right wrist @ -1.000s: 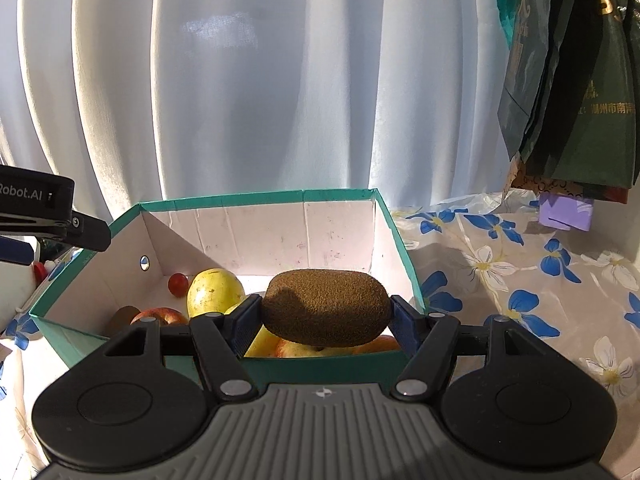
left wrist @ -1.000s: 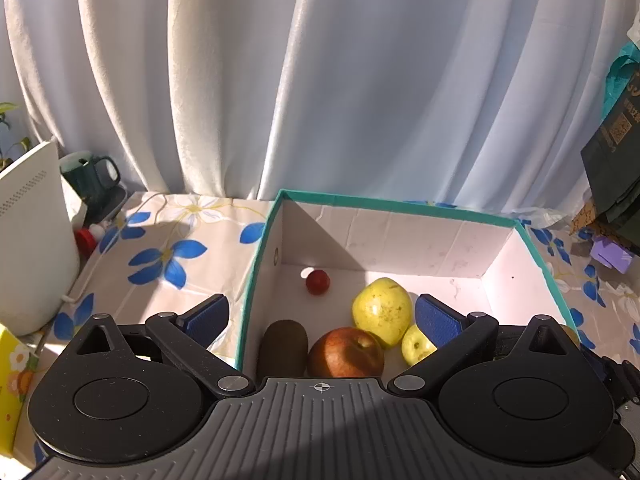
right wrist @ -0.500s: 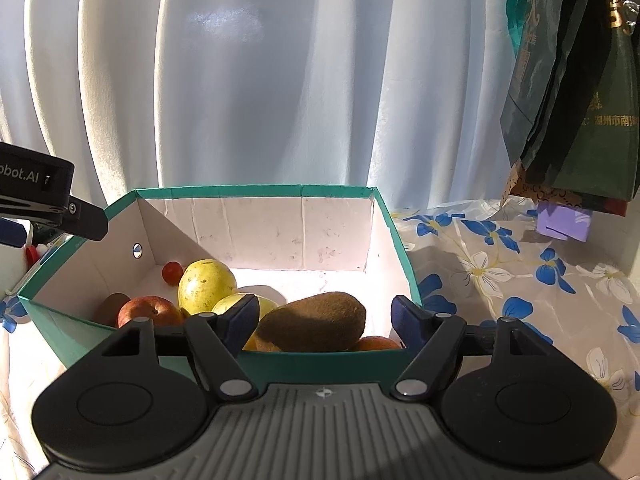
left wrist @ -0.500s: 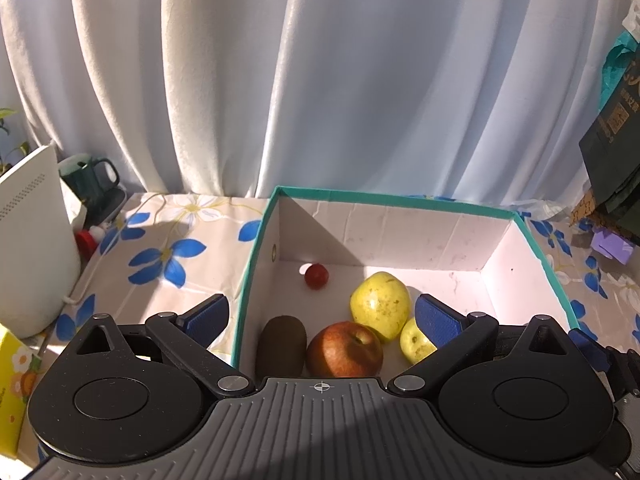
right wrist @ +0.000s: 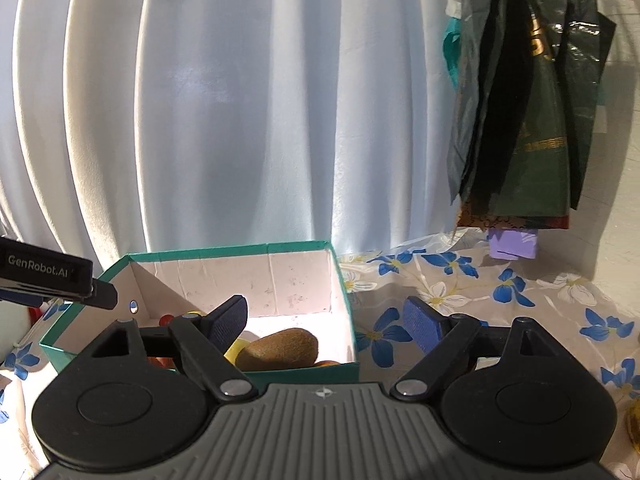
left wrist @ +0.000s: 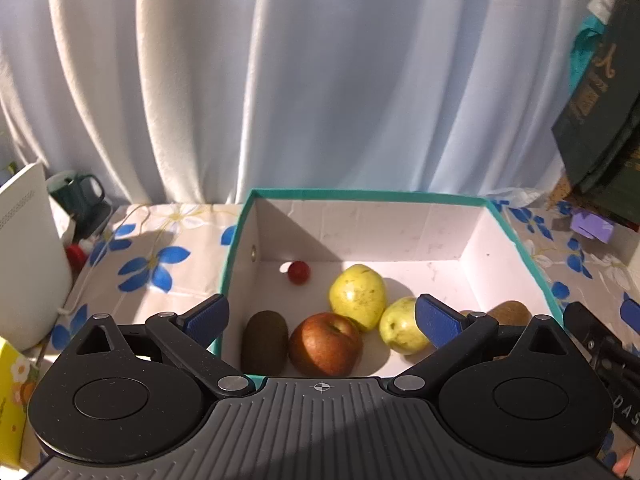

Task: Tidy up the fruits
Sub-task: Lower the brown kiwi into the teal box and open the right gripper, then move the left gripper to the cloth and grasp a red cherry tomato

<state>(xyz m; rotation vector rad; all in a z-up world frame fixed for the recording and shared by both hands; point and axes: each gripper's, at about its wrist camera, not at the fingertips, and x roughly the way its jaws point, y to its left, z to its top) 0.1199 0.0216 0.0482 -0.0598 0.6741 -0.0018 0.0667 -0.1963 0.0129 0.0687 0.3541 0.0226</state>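
Note:
A teal-rimmed cardboard box (left wrist: pixel 360 194) holds fruit: a red apple (left wrist: pixel 325 344), a kiwi (left wrist: pixel 265 340), two yellow-green pears (left wrist: pixel 358 296) (left wrist: pixel 400 326), a small red fruit (left wrist: pixel 299 272) and a second kiwi (left wrist: pixel 510 312) at the right wall. My left gripper (left wrist: pixel 322 318) is open and empty above the box's near edge. In the right wrist view the box (right wrist: pixel 240 252) sits to the left and the dropped kiwi (right wrist: pixel 280 348) lies inside it. My right gripper (right wrist: pixel 326 322) is open and empty, over the box's right wall.
A floral tablecloth (right wrist: pixel 480 292) covers the table. A white appliance (left wrist: pixel 28 256), a green mug (left wrist: pixel 80 196) and a yellow carton (left wrist: pixel 12 392) stand at the left. Dark bags (right wrist: pixel 532 120) hang at the right above a purple block (right wrist: pixel 514 242). White curtains hang behind.
My right gripper opened and let the kiwi fall into the box, then pulled back and to the right. My left gripper stayed open and rose slightly.

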